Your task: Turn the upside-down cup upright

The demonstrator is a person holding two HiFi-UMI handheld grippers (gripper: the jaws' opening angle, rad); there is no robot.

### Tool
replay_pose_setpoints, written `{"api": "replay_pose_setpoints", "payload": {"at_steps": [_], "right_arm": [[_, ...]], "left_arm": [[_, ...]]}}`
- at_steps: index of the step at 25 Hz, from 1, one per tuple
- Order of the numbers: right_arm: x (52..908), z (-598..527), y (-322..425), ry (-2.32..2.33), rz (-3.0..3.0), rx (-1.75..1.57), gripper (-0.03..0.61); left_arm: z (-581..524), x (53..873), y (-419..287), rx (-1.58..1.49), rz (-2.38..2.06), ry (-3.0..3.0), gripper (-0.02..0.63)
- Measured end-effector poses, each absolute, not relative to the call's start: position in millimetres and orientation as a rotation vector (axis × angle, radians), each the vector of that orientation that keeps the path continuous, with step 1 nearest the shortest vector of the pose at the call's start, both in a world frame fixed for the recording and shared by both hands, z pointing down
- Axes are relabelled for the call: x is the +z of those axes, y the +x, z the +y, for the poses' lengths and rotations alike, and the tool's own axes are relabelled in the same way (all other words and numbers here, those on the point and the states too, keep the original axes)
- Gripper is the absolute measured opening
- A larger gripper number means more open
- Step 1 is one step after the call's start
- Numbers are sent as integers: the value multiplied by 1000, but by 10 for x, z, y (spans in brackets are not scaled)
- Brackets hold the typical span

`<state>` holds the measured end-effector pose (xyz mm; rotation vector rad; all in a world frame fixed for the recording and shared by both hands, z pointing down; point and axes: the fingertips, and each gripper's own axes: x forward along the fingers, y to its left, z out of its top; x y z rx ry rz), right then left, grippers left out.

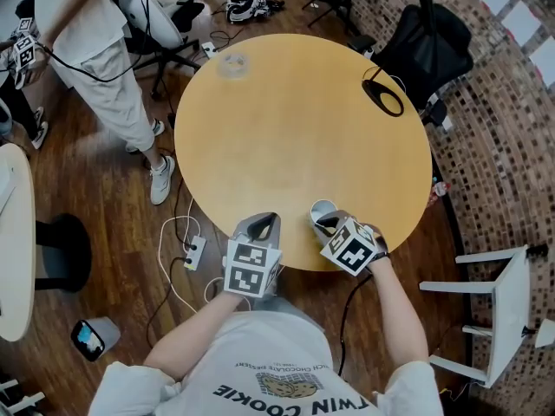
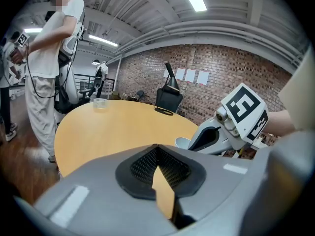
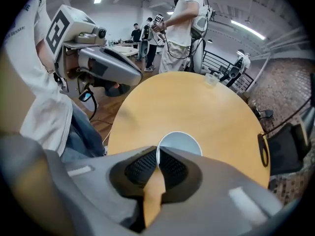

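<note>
Wood flooring surrounds a round yellow table point(image 1: 303, 120), at whose near edge the right gripper point(image 1: 328, 224) pinches the wall of the white cup point(image 1: 322, 210), its open mouth in view, while the left gripper point(image 1: 263, 226), just left, has jaws together on nothing

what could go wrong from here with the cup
1. The right gripper pinches only the thin rim of the white cup, so the cup may slip or swing in the grip.
2. The cup is close to the near edge of the round table; if it tips on release, it could roll off onto the floor.
</note>
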<state>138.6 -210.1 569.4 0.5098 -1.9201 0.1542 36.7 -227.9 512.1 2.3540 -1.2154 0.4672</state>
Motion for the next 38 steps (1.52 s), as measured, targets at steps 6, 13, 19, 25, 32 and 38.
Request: {"api": "replay_pose_setpoints", "payload": {"at_steps": [6, 13, 19, 25, 32, 38], "right_arm": [[5635, -2179, 1436, 590, -1913, 119, 34], [5485, -2144, 1423, 668, -1936, 123, 74], [5261, -1972, 1368, 843, -1977, 151, 74], [4975, -1534, 1101, 1154, -2049, 218, 74], [4924, -893, 759, 1361, -2071, 340, 63], [4743, -479, 727, 1565, -2122, 462, 12]], "left_arm": [[-2250, 5112, 363, 461, -1201, 2357, 3], [-2190, 5024, 383, 452, -1180, 2384, 3], [-1966, 4898, 374, 443, -1131, 2438, 3], [-1572, 4786, 310, 430, -1060, 2505, 3], [-1028, 4757, 214, 427, -970, 2556, 3], [-605, 4687, 316, 449, -920, 2593, 3]]}}
